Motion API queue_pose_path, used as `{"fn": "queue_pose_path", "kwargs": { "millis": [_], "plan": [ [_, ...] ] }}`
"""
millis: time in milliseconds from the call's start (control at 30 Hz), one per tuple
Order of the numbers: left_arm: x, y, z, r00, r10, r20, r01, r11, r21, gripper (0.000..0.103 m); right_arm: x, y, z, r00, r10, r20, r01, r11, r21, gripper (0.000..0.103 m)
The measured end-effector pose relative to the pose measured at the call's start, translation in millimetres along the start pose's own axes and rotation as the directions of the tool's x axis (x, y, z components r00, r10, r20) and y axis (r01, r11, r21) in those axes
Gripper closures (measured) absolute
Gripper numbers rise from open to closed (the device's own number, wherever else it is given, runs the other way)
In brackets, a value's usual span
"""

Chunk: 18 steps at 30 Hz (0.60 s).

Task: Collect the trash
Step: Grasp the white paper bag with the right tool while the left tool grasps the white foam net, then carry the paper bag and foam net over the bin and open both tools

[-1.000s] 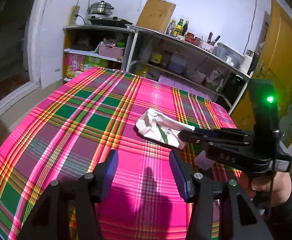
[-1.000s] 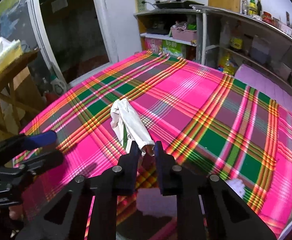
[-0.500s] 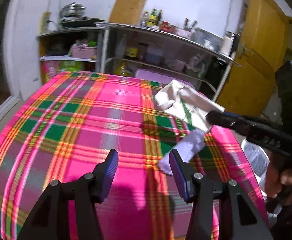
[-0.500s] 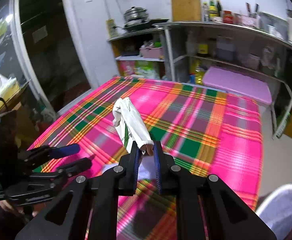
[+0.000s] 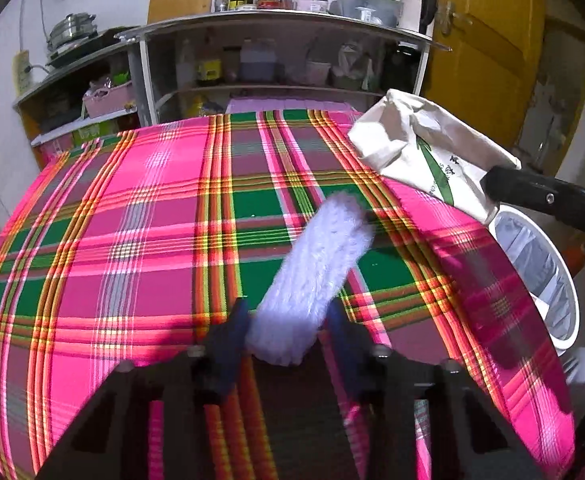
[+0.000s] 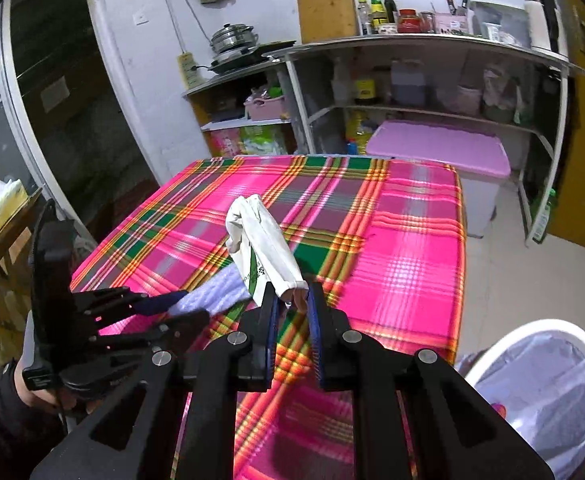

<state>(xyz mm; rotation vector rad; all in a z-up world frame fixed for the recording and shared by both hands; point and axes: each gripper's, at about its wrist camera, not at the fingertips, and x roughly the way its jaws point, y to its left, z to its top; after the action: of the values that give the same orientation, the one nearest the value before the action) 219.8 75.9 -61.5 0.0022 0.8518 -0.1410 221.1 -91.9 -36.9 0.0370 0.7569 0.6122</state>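
My right gripper (image 6: pixel 291 304) is shut on a crumpled white paper bag with green print (image 6: pixel 262 248) and holds it up above the table; the bag also shows at the right of the left wrist view (image 5: pixel 424 156). My left gripper (image 5: pixel 288 322) has its fingers around a pale lilac crumpled tissue (image 5: pixel 316 268), which lies on the pink plaid tablecloth (image 5: pixel 132 216); the tissue also shows in the right wrist view (image 6: pixel 212 292). A white trash bin with a plastic liner (image 6: pixel 548 384) stands on the floor at the table's right edge, also in the left wrist view (image 5: pixel 540 268).
Open metal shelves (image 6: pixel 432 80) with bottles, jars and a pot line the wall behind the table. A lilac-lidded storage box (image 6: pixel 440 152) stands beside the table's far end. A yellow door (image 5: pixel 488 48) is at the right. A wooden stand (image 6: pixel 0 216) is at the left.
My left gripper has moved forward onto the lilac tissue and its fingers have closed in around it. My right gripper has carried the paper bag further right, toward the bin.
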Motion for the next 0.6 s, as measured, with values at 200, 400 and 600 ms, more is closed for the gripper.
{"fn": "queue_pose_path", "kwargs": {
  "millis": [200, 400, 600],
  "plan": [
    [-14, -16, -8, 1.0, 0.009, 0.028, -0.009, 1.0, -0.002, 0.081, -19, -6, -9, 1.0, -0.015, 0.017, 0.015, 1.0, 0.014, 0.088],
    [-41, -31, -14, 0.997, -0.01, 0.077, 0.015, 0.998, -0.063, 0.082, -43, -11, -20, 0.999, -0.039, 0.033, 0.038, 0.999, 0.03, 0.088],
    [-66, -46, -15, 0.993, -0.021, 0.116, 0.033, 0.995, -0.098, 0.082, -70, -19, -32, 0.996, -0.064, 0.057, 0.061, 0.997, 0.05, 0.088]
  ]
}}
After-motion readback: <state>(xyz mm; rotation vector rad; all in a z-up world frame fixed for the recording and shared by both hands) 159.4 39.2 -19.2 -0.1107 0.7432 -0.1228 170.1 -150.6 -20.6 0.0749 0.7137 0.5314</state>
